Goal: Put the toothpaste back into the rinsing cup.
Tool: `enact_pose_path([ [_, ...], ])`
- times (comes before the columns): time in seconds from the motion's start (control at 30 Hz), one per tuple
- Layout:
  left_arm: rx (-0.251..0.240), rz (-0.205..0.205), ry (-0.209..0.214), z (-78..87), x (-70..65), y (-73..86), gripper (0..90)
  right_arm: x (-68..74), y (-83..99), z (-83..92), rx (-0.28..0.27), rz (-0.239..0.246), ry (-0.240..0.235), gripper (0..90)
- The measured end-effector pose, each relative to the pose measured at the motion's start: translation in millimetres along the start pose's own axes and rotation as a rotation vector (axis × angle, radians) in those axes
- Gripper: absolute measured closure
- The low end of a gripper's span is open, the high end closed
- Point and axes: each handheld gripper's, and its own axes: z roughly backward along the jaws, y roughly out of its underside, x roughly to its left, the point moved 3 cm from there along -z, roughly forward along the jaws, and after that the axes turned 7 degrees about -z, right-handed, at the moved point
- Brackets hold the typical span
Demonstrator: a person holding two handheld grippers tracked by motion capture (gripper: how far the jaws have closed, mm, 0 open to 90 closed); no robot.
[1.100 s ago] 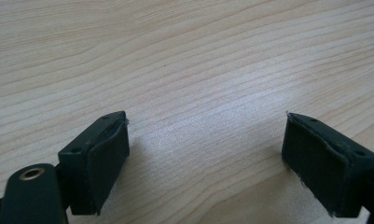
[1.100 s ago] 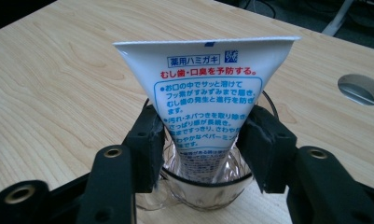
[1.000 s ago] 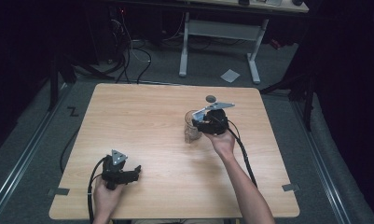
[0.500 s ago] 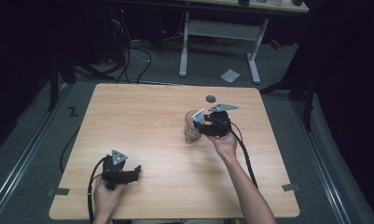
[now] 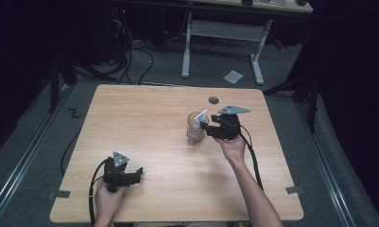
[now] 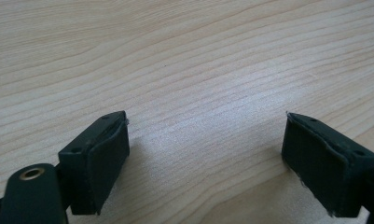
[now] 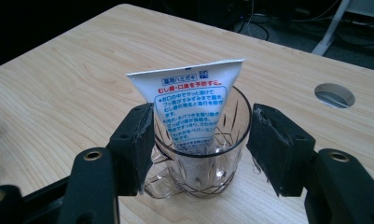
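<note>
Toward the far right of the worktop (image 5: 144, 118) a clear glass mug (image 5: 195, 128) stands upright with a white tube (image 5: 201, 116) in it, the flat crimped end leaning out over the rim. In the right gripper view the tube (image 7: 194, 105) carries blue and red print that is too small to read properly, and its lower end is blurred behind the cut pattern of the mug (image 7: 201, 156). The mug's handle is half hidden behind the left finger.

On either side of the mug the right gripper (image 7: 198, 147) has its fingers (image 7: 137, 142) spread; they have just been opening, and a gap shows between the right pad and the glass. Whether the left pad is touching the handle side cannot be made out, but nothing looks pinched. From above, the right gripper (image 5: 211, 128) sits just beside the mug, its grey plate covering most of the body and the person's hand (image 5: 232, 147) below it.

Near the front left corner the left gripper (image 5: 139, 174) rests low on the wood, held by the other hand (image 5: 107, 196), whose wrist is cut off by the bottom edge. Its own view shows the left gripper (image 6: 205, 151) with fingers (image 6: 103, 161) wide apart over bare wood grain, gripping nothing.

A small round hole (image 5: 213, 100) lies in the worktop beyond the mug. Beyond the table edge the room is too dark to read.
</note>
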Motion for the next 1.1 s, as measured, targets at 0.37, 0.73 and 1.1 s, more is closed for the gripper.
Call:
enact_pose_path([
  [0.37,0.0,0.0,0.0,0.0,0.0,0.0,15.3,-4.6,1.4,16.1,-0.037,-0.019,-0.009,41.0],
  [0.73,-0.001,0.0,-0.002,-0.2,-0.1,-0.1,15.3,-9.3,4.9,31.8,-0.06,-0.031,-0.004,41.5],
  [1.1,-0.001,0.0,-0.004,-0.1,-0.3,-0.1,15.2,-13.6,9.8,45.9,-0.09,-0.039,-0.009,41.5],
])
